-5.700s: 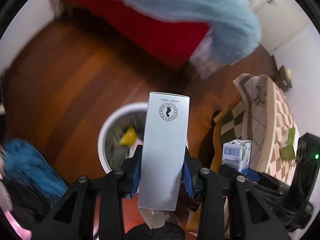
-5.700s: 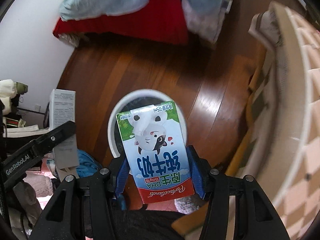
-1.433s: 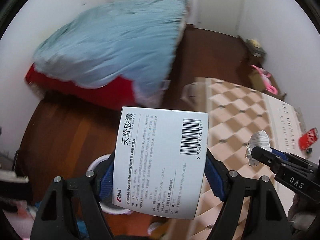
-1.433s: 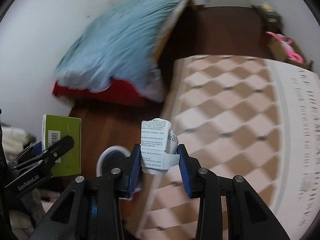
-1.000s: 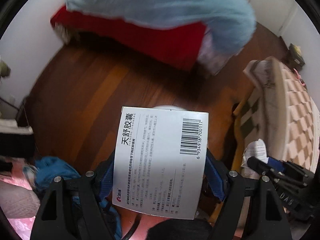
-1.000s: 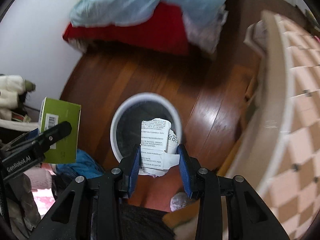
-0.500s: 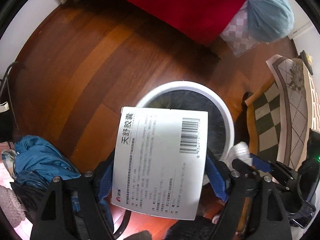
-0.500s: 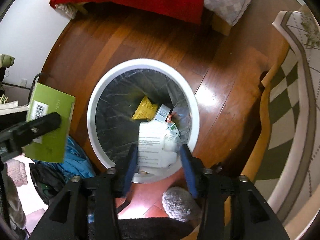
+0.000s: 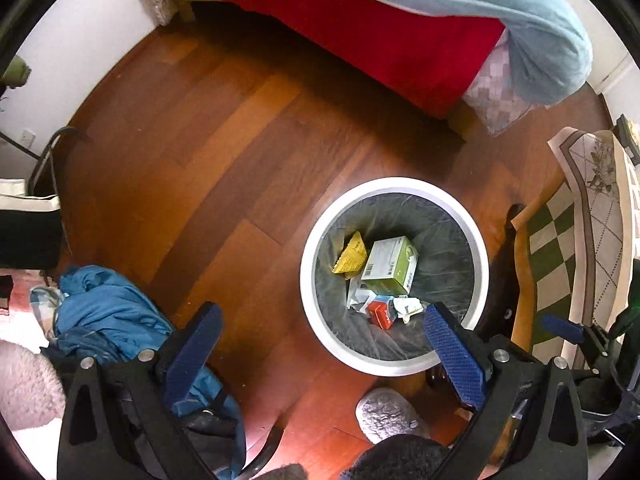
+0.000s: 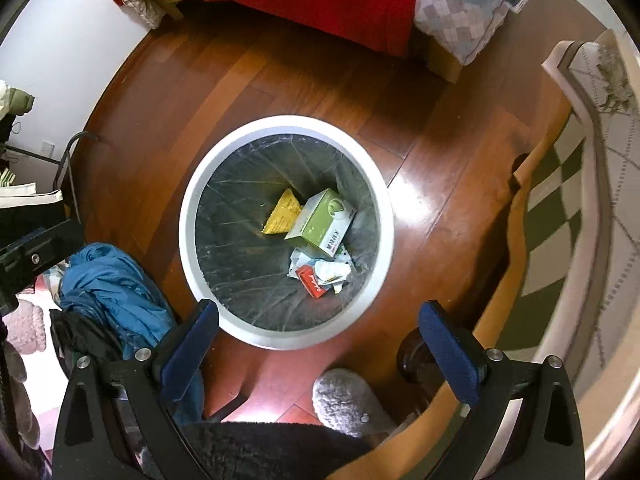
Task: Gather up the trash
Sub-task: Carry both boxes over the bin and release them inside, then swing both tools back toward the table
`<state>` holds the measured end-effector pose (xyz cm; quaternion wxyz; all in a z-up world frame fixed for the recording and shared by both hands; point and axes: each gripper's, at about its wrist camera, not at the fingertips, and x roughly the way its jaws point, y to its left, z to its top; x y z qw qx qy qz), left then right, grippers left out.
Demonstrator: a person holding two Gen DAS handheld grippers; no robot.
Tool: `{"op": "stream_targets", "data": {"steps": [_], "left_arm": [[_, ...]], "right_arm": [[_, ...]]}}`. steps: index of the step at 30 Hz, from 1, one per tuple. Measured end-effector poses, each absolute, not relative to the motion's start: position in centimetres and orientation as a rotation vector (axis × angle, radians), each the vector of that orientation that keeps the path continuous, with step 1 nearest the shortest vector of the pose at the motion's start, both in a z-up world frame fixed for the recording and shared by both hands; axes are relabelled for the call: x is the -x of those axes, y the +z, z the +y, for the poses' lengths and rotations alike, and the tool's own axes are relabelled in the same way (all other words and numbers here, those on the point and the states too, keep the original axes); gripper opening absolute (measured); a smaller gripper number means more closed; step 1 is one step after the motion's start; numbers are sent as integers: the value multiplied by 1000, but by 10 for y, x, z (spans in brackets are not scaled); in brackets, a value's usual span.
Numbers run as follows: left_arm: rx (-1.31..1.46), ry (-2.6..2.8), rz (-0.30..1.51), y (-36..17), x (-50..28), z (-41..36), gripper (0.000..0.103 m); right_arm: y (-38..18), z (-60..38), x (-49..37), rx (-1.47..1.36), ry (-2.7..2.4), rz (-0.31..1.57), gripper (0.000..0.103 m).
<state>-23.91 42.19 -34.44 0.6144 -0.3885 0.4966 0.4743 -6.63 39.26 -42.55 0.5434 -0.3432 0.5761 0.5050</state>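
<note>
In the left wrist view, a heap of blue clothing (image 9: 108, 312) lies on the wooden floor (image 9: 192, 152) at the lower left. The left gripper (image 9: 320, 332) fills the bottom of the frame with its blue-padded fingers (image 9: 454, 354) spread wide and nothing between them. Right of centre stands the white-rimmed trash bin (image 9: 394, 186), lined with a dark bag. Inside it lie a yellow wrapper (image 9: 351, 257), a green box (image 9: 390, 266) just beside it, and below these a red carton (image 9: 380, 314) touching a crumpled white paper (image 9: 408, 306). A grey fluffy slipper (image 9: 386, 414) sits under the bin, and a checked bedspread (image 9: 560, 240) hangs along the right edge.

In the right wrist view, the same blue clothing (image 10: 116, 292) is at the lower left. The right gripper (image 10: 318, 328) is likewise wide open and empty, its fingers (image 10: 190, 346) framing the near rim of the bin (image 10: 286, 122) at the centre. The green box (image 10: 322, 226) rests tilted on the other trash at the bin's bottom.
</note>
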Motion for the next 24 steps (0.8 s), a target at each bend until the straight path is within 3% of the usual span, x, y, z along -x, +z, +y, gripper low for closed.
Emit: {"op": "stream_targets", "data": {"steps": [24], "left_arm": [[587,1272,961,-206,239,277,103]], "right_arm": [[-246,248,47,509,1313,1093,101]]}}
